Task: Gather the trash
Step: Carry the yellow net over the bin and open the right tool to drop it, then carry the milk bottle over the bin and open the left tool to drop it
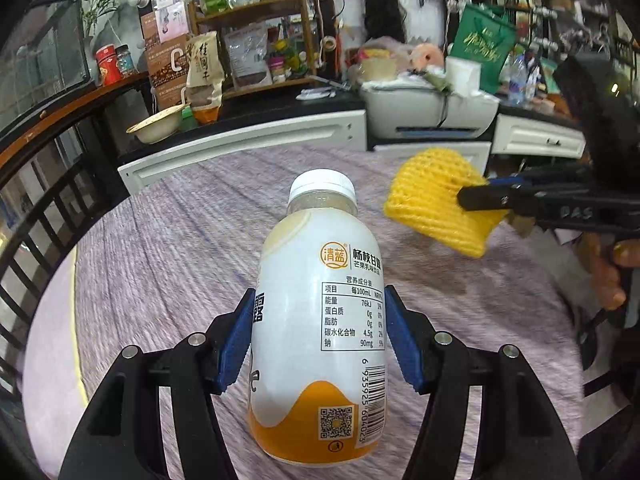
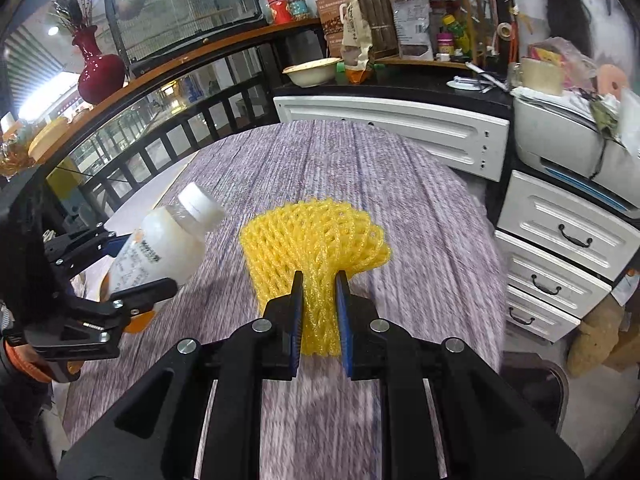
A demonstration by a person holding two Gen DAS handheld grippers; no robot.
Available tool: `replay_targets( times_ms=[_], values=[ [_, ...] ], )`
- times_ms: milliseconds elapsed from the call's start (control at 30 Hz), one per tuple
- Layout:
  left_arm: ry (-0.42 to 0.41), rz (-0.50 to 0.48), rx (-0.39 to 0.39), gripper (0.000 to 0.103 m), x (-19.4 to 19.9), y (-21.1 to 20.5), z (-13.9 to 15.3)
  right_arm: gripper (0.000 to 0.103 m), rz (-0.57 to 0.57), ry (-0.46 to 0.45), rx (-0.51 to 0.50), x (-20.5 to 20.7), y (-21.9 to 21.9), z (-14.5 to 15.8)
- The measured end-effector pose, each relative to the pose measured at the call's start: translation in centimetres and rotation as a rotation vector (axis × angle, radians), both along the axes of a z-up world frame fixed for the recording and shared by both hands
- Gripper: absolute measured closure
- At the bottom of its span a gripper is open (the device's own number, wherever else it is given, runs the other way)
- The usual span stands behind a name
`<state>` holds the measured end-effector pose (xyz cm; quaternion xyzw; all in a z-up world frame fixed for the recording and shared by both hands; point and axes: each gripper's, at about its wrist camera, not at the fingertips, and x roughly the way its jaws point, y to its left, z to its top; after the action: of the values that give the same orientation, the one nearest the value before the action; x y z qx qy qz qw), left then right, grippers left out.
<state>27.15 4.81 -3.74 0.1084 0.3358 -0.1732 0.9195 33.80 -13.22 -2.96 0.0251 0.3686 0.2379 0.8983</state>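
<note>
My left gripper is shut on a white and orange drink bottle with a white cap, held above the table. The bottle also shows in the right wrist view, at the left, in the left gripper. My right gripper is shut on a yellow foam fruit net, squeezed between the blue pads and lifted off the table. In the left wrist view the net hangs at the right in the right gripper.
A round table with a purple-grey striped cloth lies under both grippers. White cabinets and drawers stand behind and to the right. A black railing runs along the left. Cluttered shelves fill the back.
</note>
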Motion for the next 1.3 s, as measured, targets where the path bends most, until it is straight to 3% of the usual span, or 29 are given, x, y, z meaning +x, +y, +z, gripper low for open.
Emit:
replay_targets(
  times_ms=[100, 400, 600, 867, 933, 967, 1000, 1067, 1200, 1300],
  values=[
    [-0.016, -0.006, -0.061, 0.042, -2.3, -1.3, 0.5, 0.087, -0.023, -0.027, -0.006, -2.4, -2.1, 0.0],
    [-0.053, -0.042, -0.147, 0.042, -6.3, -6.1, 1.0, 0.087, -0.109, -0.05, 0.005, -7.7, -8.1, -1.1],
    [-0.034, -0.111, -0.186, 0.042, -7.8, -10.0, 0.6, 0.087, -0.19, -0.057, -0.035, -10.8, -11.8, -2.6],
    [0.015, -0.181, -0.213, 0.042, -8.4, -15.0, -0.5, 0.087, -0.357, 0.03, -0.149, -11.4, -17.3, -7.7],
    [0.023, -0.196, -0.21, 0.042, -8.6, -16.1, -0.7, 0.078, -0.39, 0.075, -0.148, -11.0, -18.4, -9.4],
    [0.027, -0.201, -0.207, 0.042, -8.7, -16.6, -0.8, 0.061, -0.4, 0.113, -0.145, -10.8, -18.9, -10.3],
    [0.03, -0.205, -0.206, 0.042, -8.8, -16.9, -0.9, 0.037, -0.416, 0.163, -0.136, -10.5, -19.6, -11.6],
    [0.044, -0.212, -0.202, 0.042, -8.9, -17.9, -1.2, 0.022, -0.453, 0.193, -0.107, -11.0, -20.8, -12.8],
    [0.075, -0.221, -0.199, 0.042, -8.8, -19.5, -1.9, 0.022, -0.493, 0.223, -0.012, -12.1, -22.9, -13.7],
    [0.099, -0.229, -0.202, 0.042, -8.7, -20.6, -2.4, 0.022, -0.524, 0.195, 0.015, -13.3, -24.0, -12.8]
  ],
)
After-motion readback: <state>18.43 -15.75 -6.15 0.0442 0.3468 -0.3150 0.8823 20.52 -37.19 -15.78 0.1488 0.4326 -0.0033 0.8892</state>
